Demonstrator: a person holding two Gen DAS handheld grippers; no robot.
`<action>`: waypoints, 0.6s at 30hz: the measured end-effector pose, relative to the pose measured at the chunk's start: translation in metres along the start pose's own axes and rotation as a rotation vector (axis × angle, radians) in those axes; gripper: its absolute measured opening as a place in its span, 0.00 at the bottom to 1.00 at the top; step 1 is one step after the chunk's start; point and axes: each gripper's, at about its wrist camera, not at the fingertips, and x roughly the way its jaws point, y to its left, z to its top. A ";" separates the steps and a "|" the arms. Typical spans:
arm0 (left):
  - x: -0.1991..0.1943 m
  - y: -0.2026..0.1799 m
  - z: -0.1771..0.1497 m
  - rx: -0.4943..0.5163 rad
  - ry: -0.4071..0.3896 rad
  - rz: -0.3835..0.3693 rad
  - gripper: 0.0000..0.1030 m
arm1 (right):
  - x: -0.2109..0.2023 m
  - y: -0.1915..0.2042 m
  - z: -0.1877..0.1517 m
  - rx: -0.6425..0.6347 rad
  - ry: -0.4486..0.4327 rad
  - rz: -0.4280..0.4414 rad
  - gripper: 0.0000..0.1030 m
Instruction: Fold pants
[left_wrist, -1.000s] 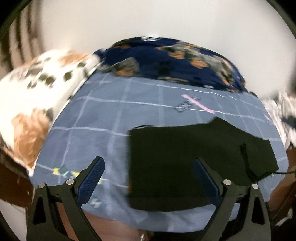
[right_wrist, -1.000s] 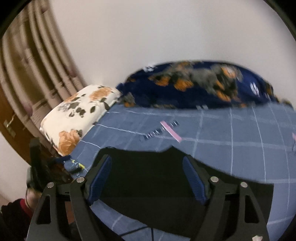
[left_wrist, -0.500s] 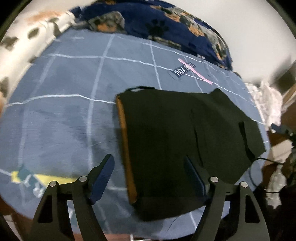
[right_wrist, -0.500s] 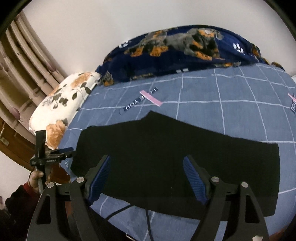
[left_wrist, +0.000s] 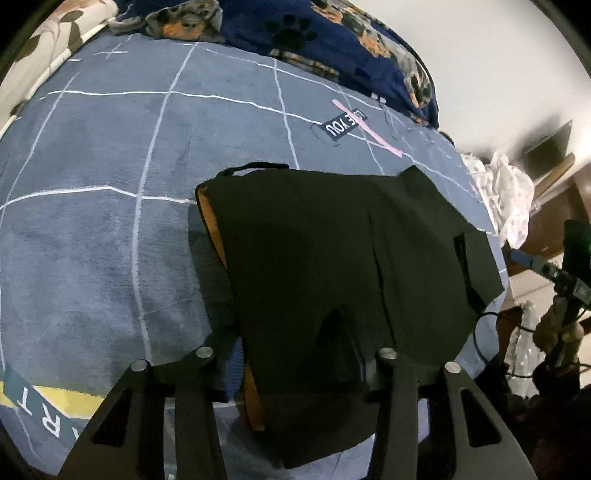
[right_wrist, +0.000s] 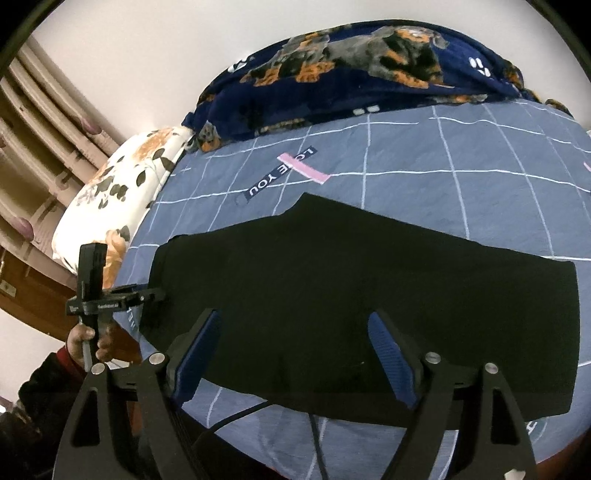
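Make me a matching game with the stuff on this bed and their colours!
Things:
1. pants
2. pillow
3. blanket
4. bedsheet

Colours:
A. white with orange flowers
B. dusty blue with white lines
C. black
D. navy with dog pictures

Pairs: 1-C, 2-A, 3-D, 4-B

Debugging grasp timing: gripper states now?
Left gripper: just been closing, pants edge between; grip cannot be told.
Right gripper: open, holding nothing.
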 end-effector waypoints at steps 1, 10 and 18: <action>0.000 0.000 0.000 -0.003 -0.002 -0.009 0.44 | 0.001 0.000 0.000 -0.001 0.001 -0.001 0.79; 0.005 0.009 0.009 0.040 0.034 -0.059 0.48 | 0.011 -0.002 0.003 0.016 0.028 -0.002 0.81; 0.016 -0.014 0.016 0.088 0.069 -0.038 0.48 | 0.020 0.002 0.001 0.020 0.050 0.004 0.82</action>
